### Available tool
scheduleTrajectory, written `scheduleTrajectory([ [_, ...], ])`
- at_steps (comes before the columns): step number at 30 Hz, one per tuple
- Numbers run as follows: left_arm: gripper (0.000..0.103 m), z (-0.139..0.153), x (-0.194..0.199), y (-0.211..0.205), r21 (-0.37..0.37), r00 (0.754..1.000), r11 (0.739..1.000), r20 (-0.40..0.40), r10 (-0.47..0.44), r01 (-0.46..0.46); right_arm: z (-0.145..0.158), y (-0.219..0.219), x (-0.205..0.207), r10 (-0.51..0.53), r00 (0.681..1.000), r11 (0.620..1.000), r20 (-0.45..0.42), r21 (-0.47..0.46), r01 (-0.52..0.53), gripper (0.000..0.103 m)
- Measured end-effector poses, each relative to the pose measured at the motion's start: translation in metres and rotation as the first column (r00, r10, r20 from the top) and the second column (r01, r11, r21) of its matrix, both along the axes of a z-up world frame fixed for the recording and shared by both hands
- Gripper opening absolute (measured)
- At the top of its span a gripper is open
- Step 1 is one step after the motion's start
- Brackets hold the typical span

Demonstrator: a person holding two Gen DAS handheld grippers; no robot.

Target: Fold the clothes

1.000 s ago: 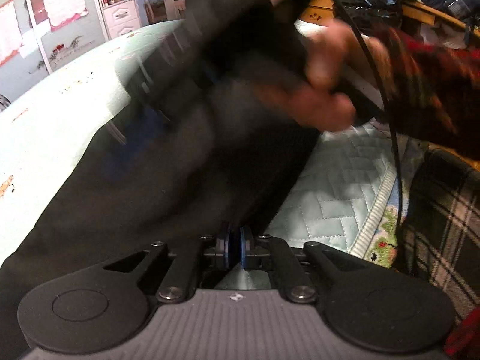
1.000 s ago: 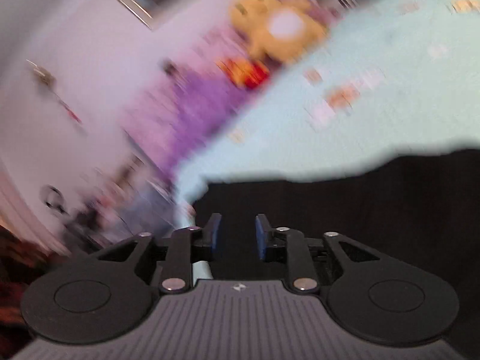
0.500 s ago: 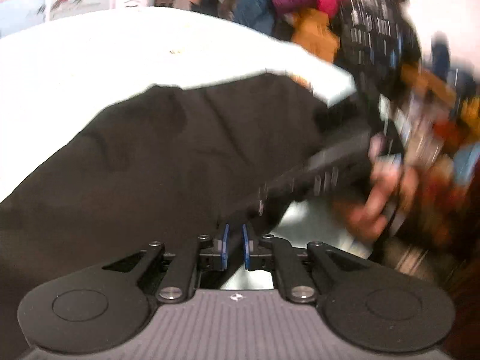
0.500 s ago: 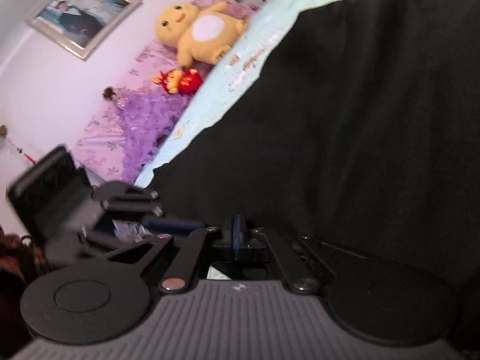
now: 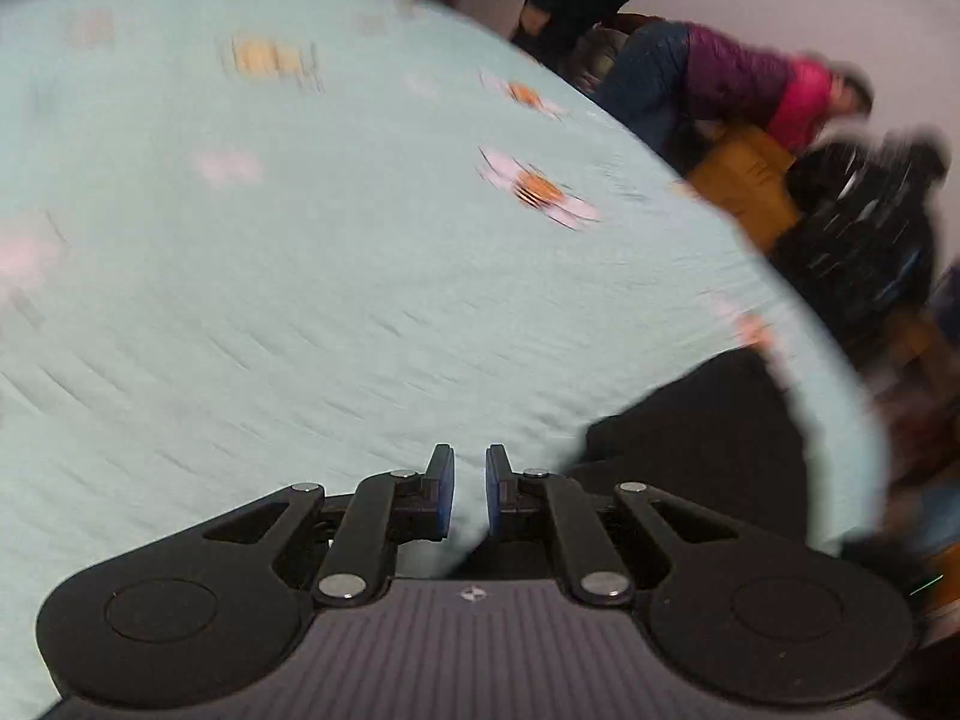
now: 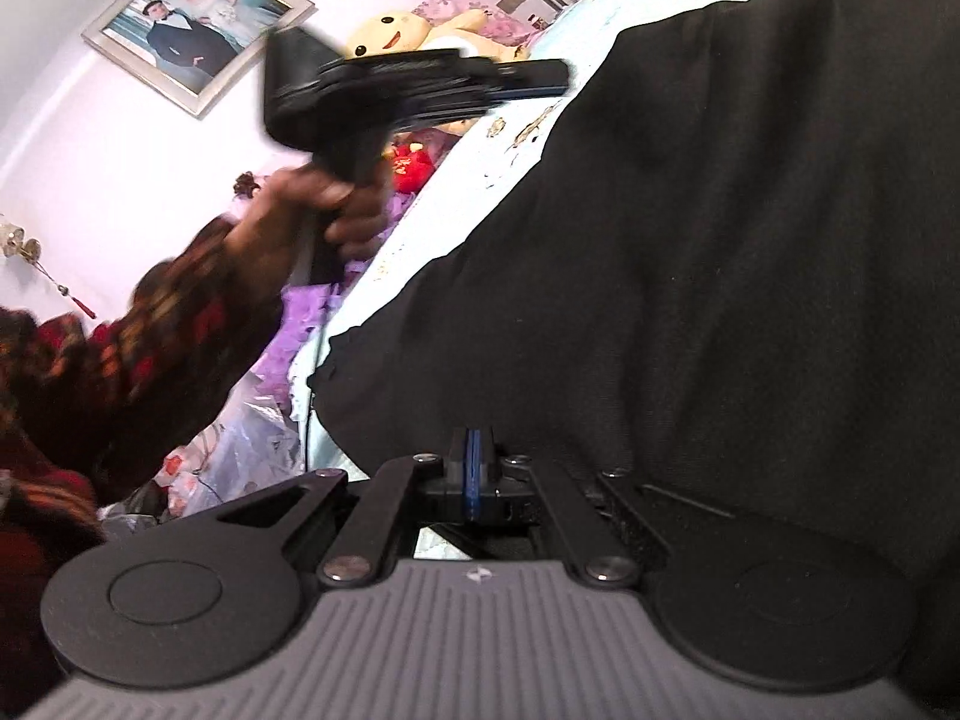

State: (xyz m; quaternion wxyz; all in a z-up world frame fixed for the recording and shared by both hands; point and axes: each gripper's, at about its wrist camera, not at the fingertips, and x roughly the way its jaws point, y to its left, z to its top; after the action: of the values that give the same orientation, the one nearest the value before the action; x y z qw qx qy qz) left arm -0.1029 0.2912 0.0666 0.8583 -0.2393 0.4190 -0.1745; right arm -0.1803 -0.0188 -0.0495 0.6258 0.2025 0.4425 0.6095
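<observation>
On the bed (image 5: 360, 312), right gripper (image 6: 473, 474) fingers pinch the black garment (image 6: 720, 276); left gripper (image 5: 469, 489) fingers nearly closed, empty. Folding barely begun, mostly ahead.

Pale wall (image 6: 90, 138), framed photo (image 6: 198, 24), yellow plush (image 6: 390, 36); mint bedspread (image 5: 300, 300) over bed.

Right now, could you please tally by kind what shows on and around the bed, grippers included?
Black garment: 1
Handheld grippers: 2, the left gripper and the right gripper
Yellow plush toy: 1
Red plush toy: 1
Framed photo: 1
Pale green bedspread: 1
Total: 7
</observation>
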Motion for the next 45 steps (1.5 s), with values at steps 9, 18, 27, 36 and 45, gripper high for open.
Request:
scheduleTrajectory([
  [9, 0.023, -0.026, -0.007, -0.009, -0.362, 0.991, 0.929, -0.076, -0.110, 0.075, -0.005, 0.001, -0.003, 0.025, 0.998, 0.998, -0.052, 0.051, -0.023, 0.001],
  [18, 0.034, -0.030, -0.012, -0.067, -0.204, 0.964, 0.946, -0.037, -0.264, 0.251, -0.002, 0.005, 0.003, 0.042, 0.995, 0.996, -0.090, 0.082, -0.034, 0.003],
  [27, 0.039, -0.006, -0.011, -0.010, -0.164, 1.000, 0.986, 0.022, -0.013, 0.017, 0.000, -0.004, 0.005, 0.050, 0.993, 0.994, -0.109, 0.098, -0.039, 0.006],
  [36, 0.051, -0.050, 0.007, 0.006, -0.405, 0.981, 0.914, -0.159, -0.108, 0.035, -0.001, -0.005, 0.006, 0.057, 0.990, 0.992, -0.128, 0.117, -0.042, 0.009],
  [45, 0.057, -0.036, -0.007, -0.033, -0.280, 0.961, 0.926, -0.038, -0.274, 0.253, 0.000, -0.007, 0.008, 0.065, 0.987, 0.990, -0.150, 0.137, -0.044, 0.012],
])
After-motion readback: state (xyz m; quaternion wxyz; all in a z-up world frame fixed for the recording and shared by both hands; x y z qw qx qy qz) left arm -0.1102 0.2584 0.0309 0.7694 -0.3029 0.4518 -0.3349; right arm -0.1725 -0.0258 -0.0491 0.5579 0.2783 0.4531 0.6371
